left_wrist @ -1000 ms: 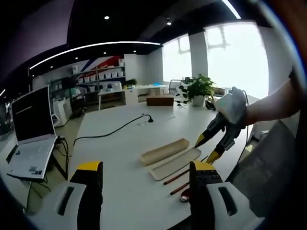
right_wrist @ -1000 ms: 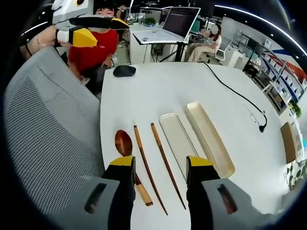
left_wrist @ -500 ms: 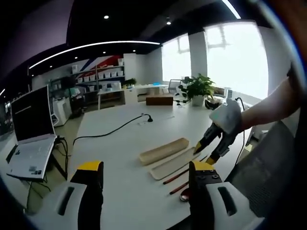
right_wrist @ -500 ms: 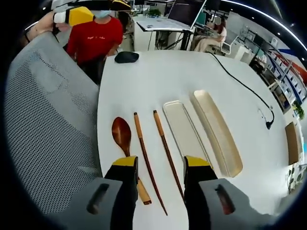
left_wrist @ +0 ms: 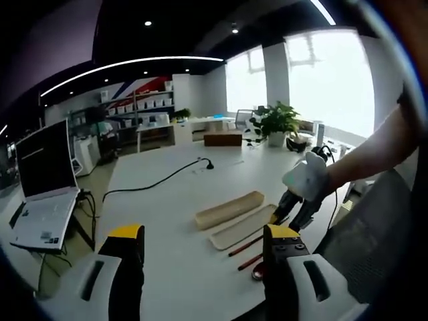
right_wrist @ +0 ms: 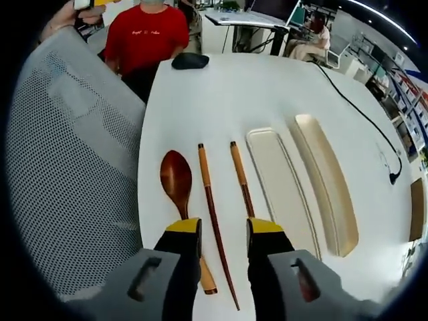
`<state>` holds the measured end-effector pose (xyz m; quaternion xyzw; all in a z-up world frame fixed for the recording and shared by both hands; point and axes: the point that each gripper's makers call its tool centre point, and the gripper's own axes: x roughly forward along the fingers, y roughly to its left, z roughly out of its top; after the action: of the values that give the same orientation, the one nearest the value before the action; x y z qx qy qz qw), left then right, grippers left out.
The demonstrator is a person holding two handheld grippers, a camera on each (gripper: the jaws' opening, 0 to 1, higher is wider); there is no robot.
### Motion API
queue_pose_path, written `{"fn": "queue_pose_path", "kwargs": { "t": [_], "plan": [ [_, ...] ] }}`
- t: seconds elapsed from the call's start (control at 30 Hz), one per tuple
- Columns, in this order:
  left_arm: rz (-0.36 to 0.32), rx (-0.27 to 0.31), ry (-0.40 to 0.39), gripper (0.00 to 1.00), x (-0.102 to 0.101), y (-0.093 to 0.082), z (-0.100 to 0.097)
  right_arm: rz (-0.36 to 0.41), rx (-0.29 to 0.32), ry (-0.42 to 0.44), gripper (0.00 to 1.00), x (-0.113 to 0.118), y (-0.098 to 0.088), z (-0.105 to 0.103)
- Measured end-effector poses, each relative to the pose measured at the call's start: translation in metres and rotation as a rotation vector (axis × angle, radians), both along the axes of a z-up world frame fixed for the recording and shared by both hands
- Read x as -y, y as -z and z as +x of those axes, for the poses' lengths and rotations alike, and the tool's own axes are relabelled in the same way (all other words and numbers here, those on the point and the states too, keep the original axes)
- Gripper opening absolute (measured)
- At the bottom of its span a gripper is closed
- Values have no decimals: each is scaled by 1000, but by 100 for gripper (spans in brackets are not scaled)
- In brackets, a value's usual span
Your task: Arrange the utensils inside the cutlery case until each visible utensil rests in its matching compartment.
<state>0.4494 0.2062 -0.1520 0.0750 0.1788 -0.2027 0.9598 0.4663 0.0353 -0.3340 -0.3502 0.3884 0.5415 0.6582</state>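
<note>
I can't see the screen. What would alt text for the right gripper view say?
The right gripper hangs open over a white table, jaws astride one of two chopsticks. A wooden spoon lies left, a shallow lid and case right.

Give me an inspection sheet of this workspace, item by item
Surface: white table.
Job's things: wooden spoon, two chopsticks side by side, flat lid, case tray; none packed.
Clutter: black mouse.
Grippers: right gripper open, straddling a chopstick; left gripper open, above the table.
Cables: black cable across the table.
Surroundings: mesh chair, laptop, potted plant.
</note>
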Motion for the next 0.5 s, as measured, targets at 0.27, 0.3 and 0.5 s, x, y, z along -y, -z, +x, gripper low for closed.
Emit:
{"fn": "queue_pose_path", "kwargs": {
  "t": [0.27,0.3,0.5],
  "plan": [
    [3,-5,-1,74,-1,1,0,-15,-24,-36,10,-6,11,-2],
    [0,-6,-2,74,-1,1,0,-25,-22,-42,11,-6,13,-2],
    [9,-5,-17,74,-5,1,1,-27,-50,-54,14,-11,16,-5]
  ]
}}
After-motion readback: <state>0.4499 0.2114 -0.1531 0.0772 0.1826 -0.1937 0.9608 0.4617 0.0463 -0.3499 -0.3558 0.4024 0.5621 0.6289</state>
